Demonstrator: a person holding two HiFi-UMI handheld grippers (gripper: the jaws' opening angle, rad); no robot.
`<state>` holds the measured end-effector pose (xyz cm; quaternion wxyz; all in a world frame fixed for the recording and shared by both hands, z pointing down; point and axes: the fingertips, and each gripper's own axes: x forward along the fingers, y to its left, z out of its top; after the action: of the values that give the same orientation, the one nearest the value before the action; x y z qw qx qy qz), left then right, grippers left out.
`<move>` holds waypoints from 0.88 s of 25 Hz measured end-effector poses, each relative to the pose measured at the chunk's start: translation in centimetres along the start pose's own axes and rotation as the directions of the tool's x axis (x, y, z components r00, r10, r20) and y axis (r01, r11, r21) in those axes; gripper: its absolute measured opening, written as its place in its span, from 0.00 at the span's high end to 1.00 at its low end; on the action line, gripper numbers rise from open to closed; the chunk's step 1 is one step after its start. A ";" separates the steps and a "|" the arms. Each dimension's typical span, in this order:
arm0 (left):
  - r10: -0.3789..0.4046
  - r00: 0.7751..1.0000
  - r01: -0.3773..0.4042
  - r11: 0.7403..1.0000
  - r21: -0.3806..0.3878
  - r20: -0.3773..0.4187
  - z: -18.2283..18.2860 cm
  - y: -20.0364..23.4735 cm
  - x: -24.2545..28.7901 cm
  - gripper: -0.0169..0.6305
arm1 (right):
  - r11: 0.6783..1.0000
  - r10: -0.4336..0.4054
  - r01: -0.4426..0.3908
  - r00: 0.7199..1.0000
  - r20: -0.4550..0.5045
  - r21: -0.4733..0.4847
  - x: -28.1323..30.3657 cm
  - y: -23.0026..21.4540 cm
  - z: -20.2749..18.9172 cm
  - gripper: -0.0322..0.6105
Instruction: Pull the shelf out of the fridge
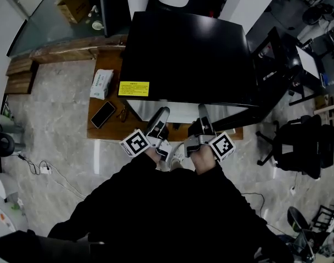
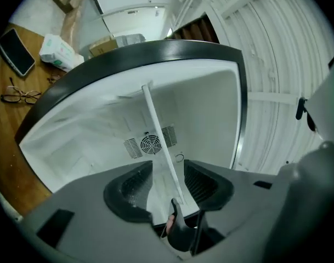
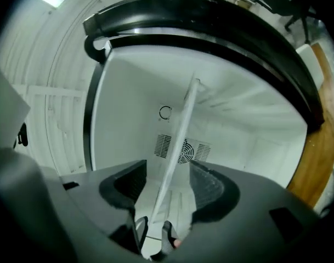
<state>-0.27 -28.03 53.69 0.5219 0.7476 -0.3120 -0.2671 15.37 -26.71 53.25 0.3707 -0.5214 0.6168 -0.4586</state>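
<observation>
Black fridge (image 1: 188,53) stands open on a wooden worktop (image 1: 109,62), and we use the fridge as the reference. Its ribbed white door (image 2: 276,64) is swung out to the fridge's right. The white shelf (image 2: 158,141) is still inside the fridge cavity. We see it edge-on, with its front edge reaching out toward us. The left tongs (image 2: 167,182) sit at the fridge mouth, jaws apart. The shelf edge runs between them and the pads are not pressing on it. The right tongs (image 3: 167,188) are just beside them, also apart, with the same shelf edge in the gap, unclamped. A fan vent (image 2: 147,145) sits on the fridge's back wall. Left of the fridge on the worktop are a tissue pack (image 1: 102,84), a phone (image 1: 103,114) and glasses (image 1: 123,114). A yellow label (image 1: 134,88) is on the fridge top.
</observation>
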 end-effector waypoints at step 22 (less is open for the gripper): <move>0.030 0.965 -0.004 0.995 -0.102 0.262 6.6 3.0 6.8 0.66 | 0.981 0.000 -0.012 0.998 0.065 0.196 9.5 -2.6 2.9 0.58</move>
<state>-1.14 -37.90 53.98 0.5150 0.6756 -0.3712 -0.3750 17.17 -36.65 55.06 0.4414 -0.4950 0.5578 -0.4990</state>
